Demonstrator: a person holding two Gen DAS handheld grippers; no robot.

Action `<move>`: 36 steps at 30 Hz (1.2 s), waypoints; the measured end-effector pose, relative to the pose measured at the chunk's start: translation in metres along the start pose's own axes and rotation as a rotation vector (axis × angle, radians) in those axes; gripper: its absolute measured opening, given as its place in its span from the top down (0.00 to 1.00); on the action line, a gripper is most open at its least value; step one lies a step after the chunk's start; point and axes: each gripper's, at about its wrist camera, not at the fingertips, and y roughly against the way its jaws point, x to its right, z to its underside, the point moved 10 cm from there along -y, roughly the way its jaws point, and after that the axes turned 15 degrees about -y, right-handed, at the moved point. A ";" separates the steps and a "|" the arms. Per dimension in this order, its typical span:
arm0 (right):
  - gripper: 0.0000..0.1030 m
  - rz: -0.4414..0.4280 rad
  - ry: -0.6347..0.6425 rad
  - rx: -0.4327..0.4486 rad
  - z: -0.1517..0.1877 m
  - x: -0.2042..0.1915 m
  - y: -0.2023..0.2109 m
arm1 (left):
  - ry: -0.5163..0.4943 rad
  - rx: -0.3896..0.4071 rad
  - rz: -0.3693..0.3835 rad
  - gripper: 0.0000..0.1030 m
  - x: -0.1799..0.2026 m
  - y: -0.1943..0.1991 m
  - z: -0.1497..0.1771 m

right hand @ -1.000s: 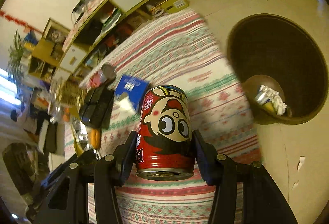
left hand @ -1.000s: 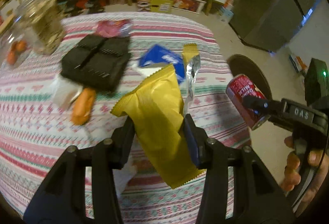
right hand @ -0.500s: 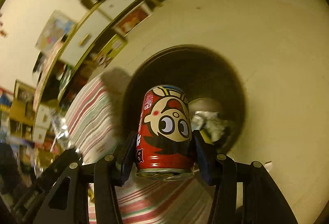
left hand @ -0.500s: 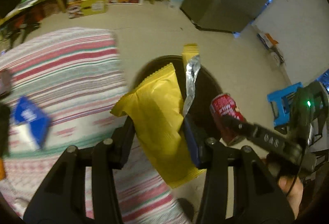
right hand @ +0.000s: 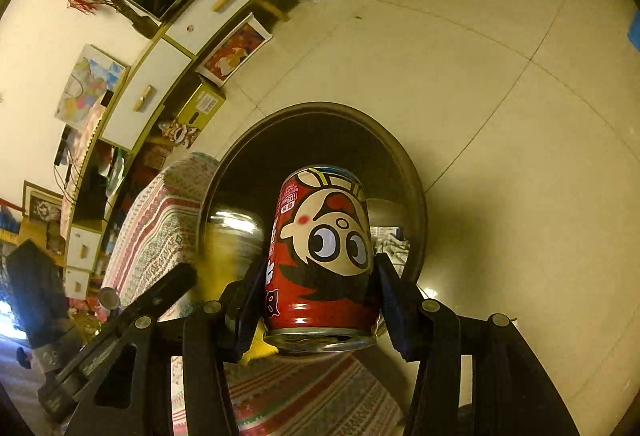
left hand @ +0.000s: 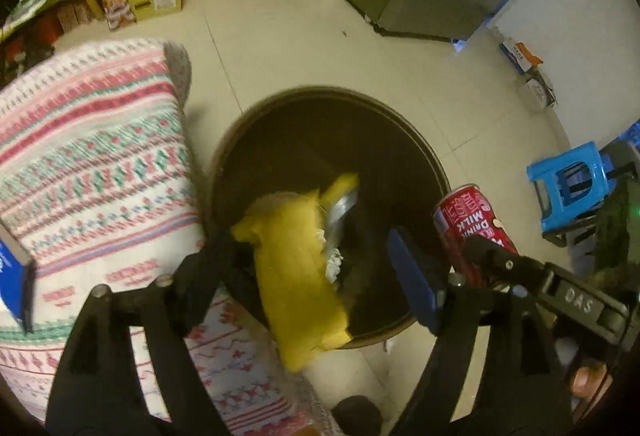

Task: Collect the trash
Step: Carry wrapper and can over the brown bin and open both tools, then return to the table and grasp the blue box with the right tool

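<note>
The fingers (left hand: 412, 284) of the left gripper (left hand: 316, 276) have just been opening and are seen spread wide; the yellow wrapper (left hand: 300, 276) is blurred between them, gripped by neither pad, over the dark bin (left hand: 424, 151). Crumpled trash is noted inside the bin. A blue packet (left hand: 12, 284) is left on the striped tablecloth (left hand: 92, 163).

In the right wrist view, the right gripper (right hand: 320, 296) is found clamped on the red can (right hand: 324, 256), held above the bin (right hand: 416, 195) rim. The wrapper's disposal is judged nearly done; the can is not yet released.
</note>
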 end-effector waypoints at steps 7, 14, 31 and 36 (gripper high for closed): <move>0.48 0.023 0.025 -0.025 0.010 -0.004 -0.010 | -0.018 0.039 -0.044 0.21 -0.025 0.037 0.013; 0.48 0.080 0.075 -0.066 0.027 -0.010 -0.035 | -0.022 0.085 -0.102 0.18 -0.058 0.082 0.051; 0.23 0.013 0.110 -0.042 0.041 -0.045 -0.036 | 0.029 0.136 -0.178 0.18 -0.102 0.154 0.117; 0.23 0.023 0.152 -0.003 0.049 -0.057 -0.011 | 0.033 0.143 -0.217 0.17 -0.115 0.164 0.126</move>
